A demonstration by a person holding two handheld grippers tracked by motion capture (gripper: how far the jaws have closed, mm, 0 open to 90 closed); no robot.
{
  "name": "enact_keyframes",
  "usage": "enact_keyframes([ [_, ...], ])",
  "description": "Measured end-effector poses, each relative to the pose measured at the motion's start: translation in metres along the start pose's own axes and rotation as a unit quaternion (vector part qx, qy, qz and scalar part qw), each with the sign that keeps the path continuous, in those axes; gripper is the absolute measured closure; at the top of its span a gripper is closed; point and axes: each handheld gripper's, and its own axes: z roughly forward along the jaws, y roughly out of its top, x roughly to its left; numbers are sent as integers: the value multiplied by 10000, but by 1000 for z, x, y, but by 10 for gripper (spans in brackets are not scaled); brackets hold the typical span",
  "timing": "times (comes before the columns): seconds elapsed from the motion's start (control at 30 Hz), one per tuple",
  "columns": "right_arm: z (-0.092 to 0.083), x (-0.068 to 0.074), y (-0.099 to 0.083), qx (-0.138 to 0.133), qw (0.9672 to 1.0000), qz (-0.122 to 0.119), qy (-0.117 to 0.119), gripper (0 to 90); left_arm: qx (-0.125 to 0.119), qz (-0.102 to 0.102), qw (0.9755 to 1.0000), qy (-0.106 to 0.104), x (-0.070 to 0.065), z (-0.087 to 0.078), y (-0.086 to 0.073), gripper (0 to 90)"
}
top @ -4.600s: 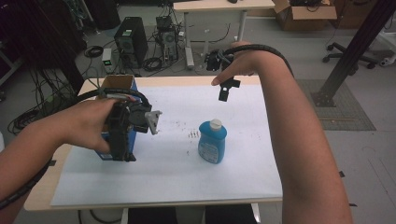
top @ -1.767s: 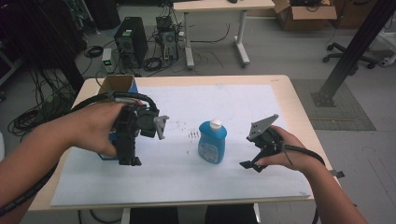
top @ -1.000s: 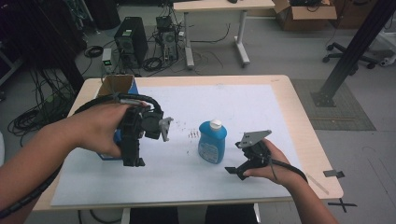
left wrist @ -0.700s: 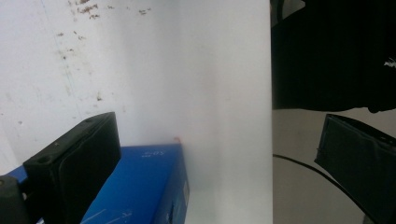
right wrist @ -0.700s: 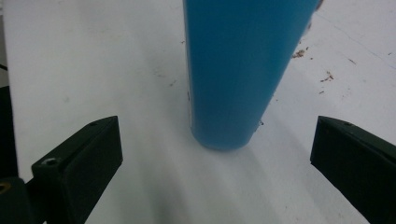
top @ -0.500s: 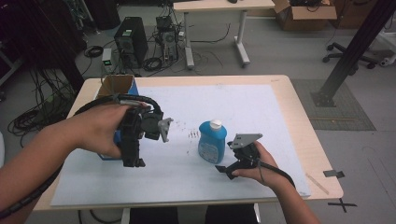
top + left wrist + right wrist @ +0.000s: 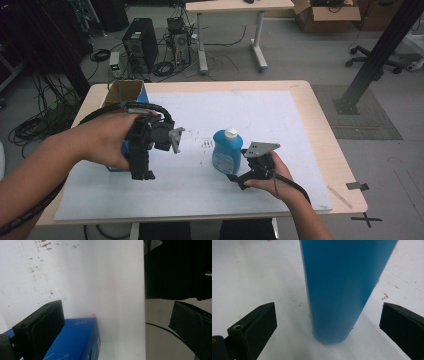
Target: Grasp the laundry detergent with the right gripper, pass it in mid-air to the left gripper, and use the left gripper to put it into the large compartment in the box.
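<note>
Right gripper [image 7: 239,176] sat low on the white sheet [image 7: 280,120], jaws spread wide either side of the blue bottle [image 7: 226,151], not touching; bottle stood upright near sheet centre, at 10 o'clock from that gripper; left gripper [image 7: 141,165] hovered over the blue box [image 7: 75,340] at 9 o'clock from the bottle, jaws spread wide, box edge between them, untouched; open cardboard box [image 7: 125,91] at 11 o'clock.
</note>
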Motion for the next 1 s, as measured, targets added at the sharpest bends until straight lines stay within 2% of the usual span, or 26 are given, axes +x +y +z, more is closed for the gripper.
enact_keyframes([
  [0.43, 13, 3, 5, -511, 9984, 199, -135, 10, -31, 20, 10000, -19, -3, 1, 0, 2],
  [0.63, 18, 6, 6, -607, 9980, 152, -120, 11, -55, 55, 10000, -51, -2, 1, -2, 2],
  [0.87, 22, 4, 5, -832, 9957, 336, -243, 13, -38, 39, 10000, -56, -2, 3, -3, 2],
  [1.0, 22, 6, 4, -947, 9947, 328, -248, 47, -37, 40, 10000, -48, -2, 4, -3, 2],
])
